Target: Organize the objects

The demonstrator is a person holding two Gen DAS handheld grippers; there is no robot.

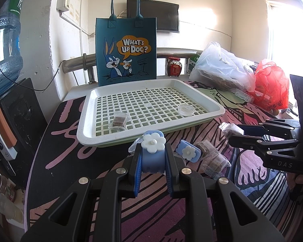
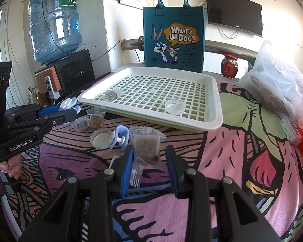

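Left gripper: clamped on blue flower clip
Right gripper: fingers apart around packet, not gripping
Tray: holds packet, dish

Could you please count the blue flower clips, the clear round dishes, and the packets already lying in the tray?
Blue flower clips: 2, held clip in the left gripper, loose clip.
Clear round dishes: 2, tray dish, loose dish.
Packets in the tray: 1, tray packet.
Total: 5
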